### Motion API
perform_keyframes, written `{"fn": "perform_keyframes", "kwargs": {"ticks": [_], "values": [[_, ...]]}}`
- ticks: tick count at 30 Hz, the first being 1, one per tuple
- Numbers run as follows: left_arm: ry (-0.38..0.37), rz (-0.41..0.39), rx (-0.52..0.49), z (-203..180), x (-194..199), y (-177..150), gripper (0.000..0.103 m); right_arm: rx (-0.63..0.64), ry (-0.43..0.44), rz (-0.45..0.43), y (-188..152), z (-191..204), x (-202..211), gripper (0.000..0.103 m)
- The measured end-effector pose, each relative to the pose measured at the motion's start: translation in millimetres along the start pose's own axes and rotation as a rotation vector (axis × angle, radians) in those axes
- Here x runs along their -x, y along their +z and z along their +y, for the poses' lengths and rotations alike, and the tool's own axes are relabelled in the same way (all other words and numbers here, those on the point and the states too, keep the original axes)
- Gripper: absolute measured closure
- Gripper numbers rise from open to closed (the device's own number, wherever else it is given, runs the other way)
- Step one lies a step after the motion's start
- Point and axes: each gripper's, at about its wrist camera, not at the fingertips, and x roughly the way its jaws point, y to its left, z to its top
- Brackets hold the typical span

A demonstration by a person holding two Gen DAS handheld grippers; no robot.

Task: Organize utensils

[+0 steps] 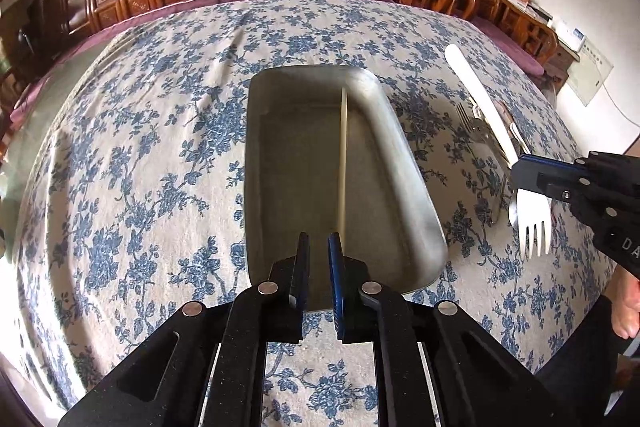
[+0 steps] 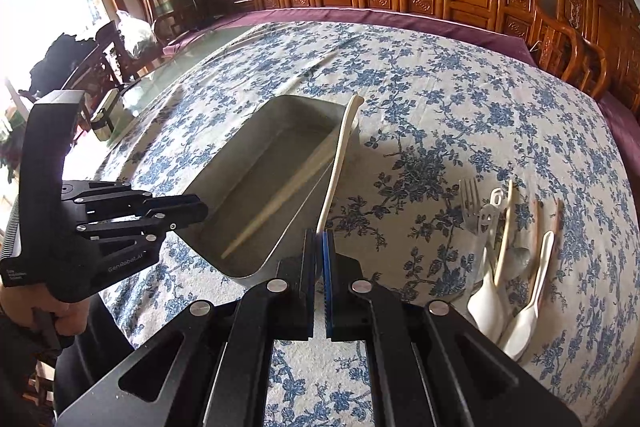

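Your left gripper [image 1: 319,251] hangs empty over the tray's [image 1: 412,163] near end, fingers slightly apart, a chopstick [image 1: 343,155] lying inside. Your right gripper [image 2: 320,247] pinches the white fork [image 1: 534,227] at its neck, beside the tray; the long handle could lever loose or catch the rim. The pile [image 2: 508,251] overlaps, so its pieces are hard to count.

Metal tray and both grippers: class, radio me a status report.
Right gripper shut on white plastic fork. Left gripper slightly parted, empty. One chopstick in metal tray. Utensil pile waits on tablecloth.
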Motion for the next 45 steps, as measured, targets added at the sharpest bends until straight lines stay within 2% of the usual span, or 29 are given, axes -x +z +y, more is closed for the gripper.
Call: {"fn": "perform_keyframes", "kwargs": {"ticks": [8,12,18,25,26,31,34,39,42,45], "values": [[0.019,-0.032,0.009,14,17,-2,0.094,-0.005,0.034,0.004,12,13,-19,0.099],[0.026,-0.049,0.028,25,28,-3,0.087,-0.001,0.055,0.021,20,25,-39,0.099],[0.045,-0.068,0.028,32,39,-5,0.086,0.006,0.054,0.055,24,39,-70,0.099],[0.052,-0.076,0.024,32,47,-8,0.086,0.009,0.074,0.052,22,41,-82,0.097],[0.053,-0.076,0.021,31,47,-8,0.086,0.012,0.078,0.046,22,40,-81,0.093],[0.056,-0.077,0.003,18,49,-6,0.086,-0.005,0.081,-0.01,16,25,-55,0.091],[0.044,-0.088,-0.014,5,51,-4,0.079,0.011,0.053,-0.052,6,13,-27,0.091],[0.009,-0.106,-0.057,-33,51,3,0.076,0.008,-0.032,-0.09,-22,-26,17,0.091],[-0.029,-0.113,-0.08,-58,48,6,0.075,-0.006,-0.118,-0.104,-38,-55,40,0.09],[-0.063,-0.11,-0.102,-81,43,7,0.074,-0.029,-0.175,-0.125,-53,-80,54,0.079]]}}
